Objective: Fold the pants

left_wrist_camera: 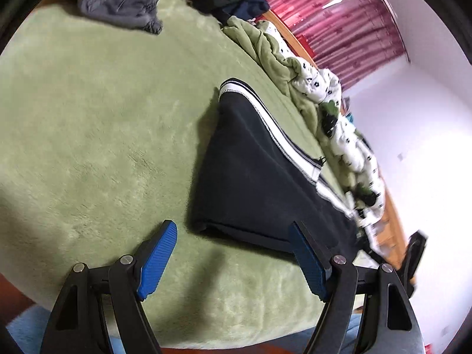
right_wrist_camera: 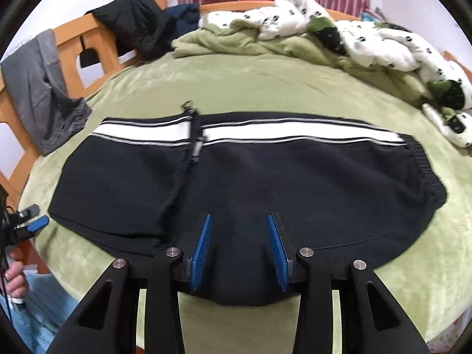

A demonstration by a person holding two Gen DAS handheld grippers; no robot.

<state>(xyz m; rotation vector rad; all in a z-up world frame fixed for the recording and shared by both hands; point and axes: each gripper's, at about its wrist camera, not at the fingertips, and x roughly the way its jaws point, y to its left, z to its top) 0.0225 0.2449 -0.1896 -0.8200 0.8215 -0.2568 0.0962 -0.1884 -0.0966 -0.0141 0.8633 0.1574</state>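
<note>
The black track pants (right_wrist_camera: 253,177) lie folded flat on the green bed (right_wrist_camera: 236,88), just ahead of the right claw (right_wrist_camera: 239,247) — pads apart, gripping nothing; the left claw (left_wrist_camera: 233,261) gapes wide beside their end — apparently freed for another fold.

Green-covered bed (right_wrist_camera: 265,88) — black pants (right_wrist_camera: 250,177), rumpled quilt (right_wrist_camera: 368,44), grey garment (right_wrist_camera: 41,88).

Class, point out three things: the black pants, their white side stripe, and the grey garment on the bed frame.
black pants (right_wrist_camera: 295,177), right wrist view, plain black leg panel.
white side stripe (right_wrist_camera: 295,132), right wrist view, mid-stripe.
grey garment (right_wrist_camera: 35,73), right wrist view, draped middle.
</note>
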